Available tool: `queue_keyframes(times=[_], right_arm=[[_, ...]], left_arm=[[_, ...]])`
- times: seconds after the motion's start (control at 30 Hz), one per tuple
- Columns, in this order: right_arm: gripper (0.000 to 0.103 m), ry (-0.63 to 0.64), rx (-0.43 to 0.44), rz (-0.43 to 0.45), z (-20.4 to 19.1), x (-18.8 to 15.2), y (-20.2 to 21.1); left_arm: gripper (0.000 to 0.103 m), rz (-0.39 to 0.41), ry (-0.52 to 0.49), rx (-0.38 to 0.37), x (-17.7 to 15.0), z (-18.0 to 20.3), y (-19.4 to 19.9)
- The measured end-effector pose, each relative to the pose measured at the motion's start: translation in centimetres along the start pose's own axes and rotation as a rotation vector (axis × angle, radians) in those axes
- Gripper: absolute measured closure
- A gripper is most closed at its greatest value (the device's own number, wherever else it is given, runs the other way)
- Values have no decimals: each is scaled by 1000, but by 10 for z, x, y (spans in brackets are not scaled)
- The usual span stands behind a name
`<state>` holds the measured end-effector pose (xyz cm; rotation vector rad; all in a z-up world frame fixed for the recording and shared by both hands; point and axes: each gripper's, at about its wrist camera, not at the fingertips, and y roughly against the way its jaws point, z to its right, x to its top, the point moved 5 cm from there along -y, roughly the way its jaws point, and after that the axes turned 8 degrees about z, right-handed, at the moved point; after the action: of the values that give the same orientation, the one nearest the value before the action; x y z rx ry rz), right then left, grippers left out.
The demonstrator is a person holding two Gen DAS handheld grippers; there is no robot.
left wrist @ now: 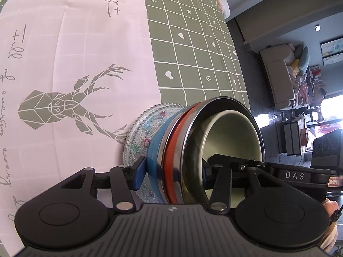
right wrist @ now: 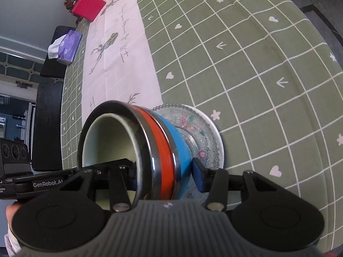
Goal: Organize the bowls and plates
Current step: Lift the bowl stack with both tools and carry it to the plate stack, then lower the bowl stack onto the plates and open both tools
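A stack of nested bowls [left wrist: 184,150] stands on a patterned glass plate [left wrist: 137,141]: a blue bowl [left wrist: 156,147] lowest, an orange-banded steel bowl [left wrist: 174,150], a steel bowl, and a pale green bowl [left wrist: 231,137] inside. My left gripper [left wrist: 171,171] straddles the stack's wall, one blue pad outside, one inside. In the right wrist view the same stack [right wrist: 154,150] sits on the glass plate [right wrist: 199,132] over a white plate [right wrist: 218,132]. My right gripper [right wrist: 165,175] grips the opposite wall the same way. Both are shut on the stack.
The table has a green grid cloth [right wrist: 257,75] with a pink deer runner [left wrist: 64,64]. At its far end are a red box [right wrist: 88,5] and a tissue pack [right wrist: 66,47]. A dark chair [right wrist: 49,107] stands beside the table. A sofa [left wrist: 278,75] lies beyond the table edge.
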<state>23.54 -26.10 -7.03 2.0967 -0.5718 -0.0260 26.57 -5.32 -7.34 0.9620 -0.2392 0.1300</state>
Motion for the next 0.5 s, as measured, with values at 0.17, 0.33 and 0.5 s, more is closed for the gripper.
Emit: queue_keyframes(times=[0.17, 0.33, 0.5], right_arm=[[56, 3, 0, 12, -1, 1, 0], [52, 48, -9, 36, -6, 1, 2], [34, 107, -42, 65, -11, 1, 7]], left_arm=[[48, 10, 15, -7, 1, -3, 0], [48, 26, 9, -12, 0, -2, 2], [28, 70, -40, 22, 2, 4, 12]])
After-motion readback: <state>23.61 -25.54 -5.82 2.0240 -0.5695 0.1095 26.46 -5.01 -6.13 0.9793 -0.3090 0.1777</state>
